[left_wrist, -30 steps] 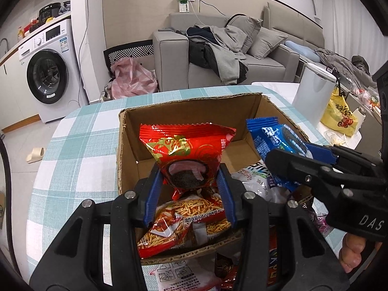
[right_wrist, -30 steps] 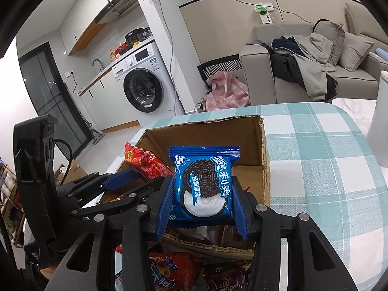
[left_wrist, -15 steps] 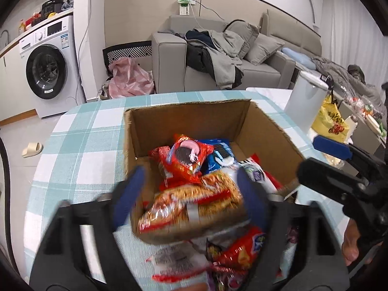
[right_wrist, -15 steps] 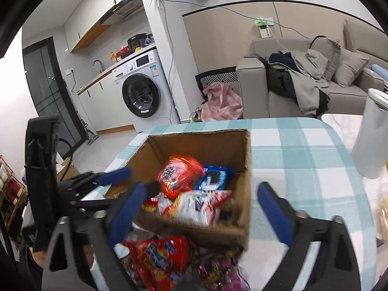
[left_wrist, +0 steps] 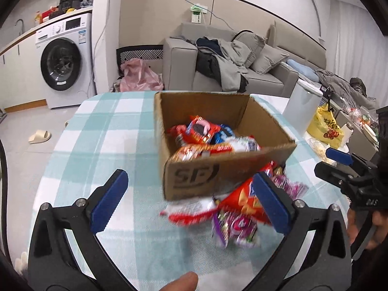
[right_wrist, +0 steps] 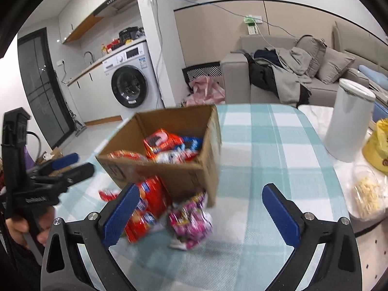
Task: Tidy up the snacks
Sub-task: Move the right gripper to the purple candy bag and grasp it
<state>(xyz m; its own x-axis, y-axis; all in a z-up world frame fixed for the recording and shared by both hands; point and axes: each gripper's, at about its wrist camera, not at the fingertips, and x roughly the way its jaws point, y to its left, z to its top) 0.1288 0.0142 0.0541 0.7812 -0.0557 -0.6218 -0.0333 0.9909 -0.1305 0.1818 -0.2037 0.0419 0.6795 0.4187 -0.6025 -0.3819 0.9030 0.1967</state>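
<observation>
Your left gripper [left_wrist: 190, 202] is released, blue-padded jaws spread wide and holding nothing. Your right gripper [right_wrist: 201, 214] is likewise released and empty.

From the left wrist view, a loose pile of snack packets lies on the teal-and-white checked tablecloth [left_wrist: 97, 145] at about 1 o'clock between the jaws: a red-orange foil packet [left_wrist: 240, 201] touching the right pad, a purple-pink foil packet [left_wrist: 234, 228] just nearer, and a red-and-white packet [left_wrist: 191, 211] at 12 o'clock. All are motion-blurred; printing is unreadable.

From the right wrist view, the same red packet [right_wrist: 148, 208] lies just beside the left pad at 11 o'clock, the purple-pink packet [right_wrist: 191, 220] at 12 o'clock.

Beyond the pile, touching it, stands the open brown cardboard box [left_wrist: 225, 177]. It holds several packets: a red cookie packet [left_wrist: 198, 131] on top, a blue cookie packet [left_wrist: 224, 132] beside it, an orange noodle-snack packet [left_wrist: 194, 151] against the near wall.

At 2 o'clock in the right wrist view, well apart, stands a white cylindrical bin [right_wrist: 349, 123].
</observation>
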